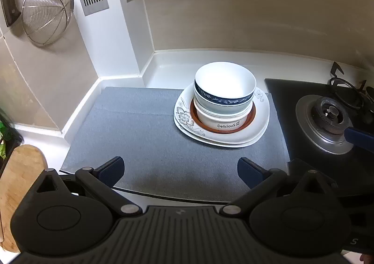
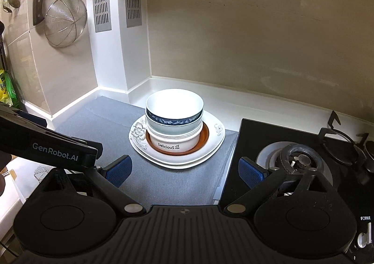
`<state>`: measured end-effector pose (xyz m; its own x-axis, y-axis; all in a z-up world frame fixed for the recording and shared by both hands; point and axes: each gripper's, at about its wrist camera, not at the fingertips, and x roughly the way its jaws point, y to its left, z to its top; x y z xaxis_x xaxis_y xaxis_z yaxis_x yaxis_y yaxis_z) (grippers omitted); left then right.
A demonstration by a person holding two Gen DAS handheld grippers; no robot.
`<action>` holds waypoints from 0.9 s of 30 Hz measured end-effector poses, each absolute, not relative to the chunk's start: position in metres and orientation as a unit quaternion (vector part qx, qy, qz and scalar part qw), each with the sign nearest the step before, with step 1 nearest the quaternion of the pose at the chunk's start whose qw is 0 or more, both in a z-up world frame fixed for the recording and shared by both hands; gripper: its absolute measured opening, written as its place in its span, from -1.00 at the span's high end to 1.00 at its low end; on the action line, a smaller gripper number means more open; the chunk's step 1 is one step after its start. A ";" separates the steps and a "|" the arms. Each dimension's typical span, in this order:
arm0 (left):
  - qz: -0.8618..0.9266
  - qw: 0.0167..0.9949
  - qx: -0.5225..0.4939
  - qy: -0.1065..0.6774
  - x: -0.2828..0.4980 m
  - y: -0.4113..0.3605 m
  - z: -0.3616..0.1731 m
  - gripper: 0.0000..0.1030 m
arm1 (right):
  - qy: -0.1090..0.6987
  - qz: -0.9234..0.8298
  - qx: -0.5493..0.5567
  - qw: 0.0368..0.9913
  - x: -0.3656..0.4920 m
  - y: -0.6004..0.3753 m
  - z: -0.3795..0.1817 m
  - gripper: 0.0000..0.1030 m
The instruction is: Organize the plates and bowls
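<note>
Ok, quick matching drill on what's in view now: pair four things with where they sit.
Things:
1. blue-banded bowl
2. Delicious bowl
3. floral plate
4. wire strainer

Places:
A. hanging on the wall
B. lying on the grey mat
C. top of the stack
D. inside the brown-rimmed dish

Pairs: 1-C, 2-D, 3-B, 4-A

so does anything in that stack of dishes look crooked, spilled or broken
Nothing stands out. The bowls sit nested and level inside the brown-rimmed dish on the floral plates, centred on the grey mat. No chips or spills show. Both grippers are open and clear.
</note>
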<state>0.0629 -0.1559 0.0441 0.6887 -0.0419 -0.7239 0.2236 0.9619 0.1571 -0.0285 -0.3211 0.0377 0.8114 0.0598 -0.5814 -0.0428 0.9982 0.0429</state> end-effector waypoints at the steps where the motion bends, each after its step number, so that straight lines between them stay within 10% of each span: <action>1: -0.073 0.911 0.118 0.387 0.063 -0.156 0.044 -1.00 | 0.306 0.027 0.014 0.951 -0.028 -0.321 0.038 -0.90; 27: -0.075 0.912 0.122 0.385 0.063 -0.157 0.046 -1.00 | 0.311 0.023 0.012 0.950 -0.026 -0.319 0.037 -0.90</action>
